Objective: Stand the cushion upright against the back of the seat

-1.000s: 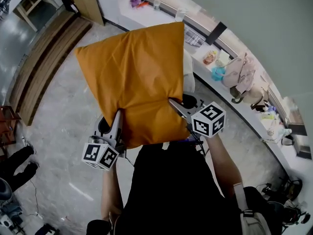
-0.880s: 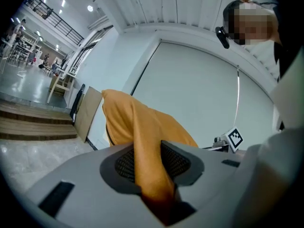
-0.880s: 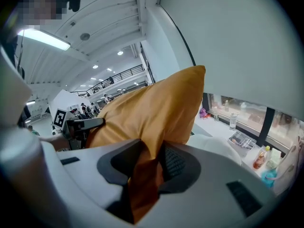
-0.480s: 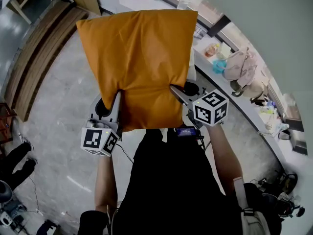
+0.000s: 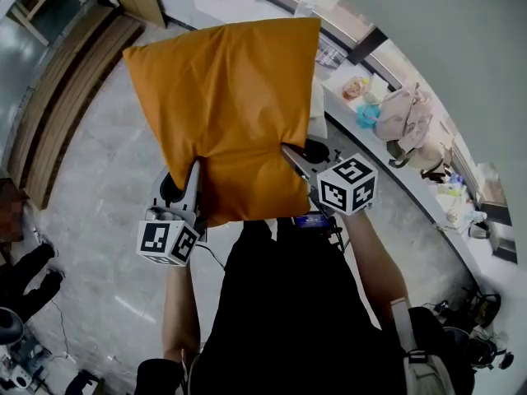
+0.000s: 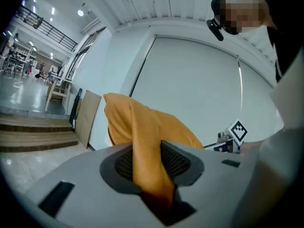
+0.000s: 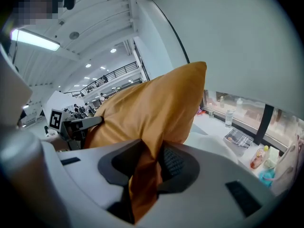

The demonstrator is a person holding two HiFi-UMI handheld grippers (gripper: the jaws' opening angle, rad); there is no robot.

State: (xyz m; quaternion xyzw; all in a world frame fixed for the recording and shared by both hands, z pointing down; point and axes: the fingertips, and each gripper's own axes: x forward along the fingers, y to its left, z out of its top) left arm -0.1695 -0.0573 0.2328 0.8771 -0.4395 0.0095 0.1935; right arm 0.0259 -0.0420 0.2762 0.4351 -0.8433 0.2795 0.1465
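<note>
Head view: both forearms reached forward. The left gripper (image 5: 196,179) and right gripper (image 5: 290,153) pinched the near edge of an orange cushion (image 5: 226,97) held above the floor, its long axis running away from the person. Left gripper view: jaws clamped on orange fabric. Right gripper view: the same grip, and the cushion's far side was hidden.

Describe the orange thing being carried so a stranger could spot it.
Beside the long white counter, a person in black stands on grey marble floor. Held up before them is a mustard-orange square fabric cushion, the only large orange thing there.
</note>
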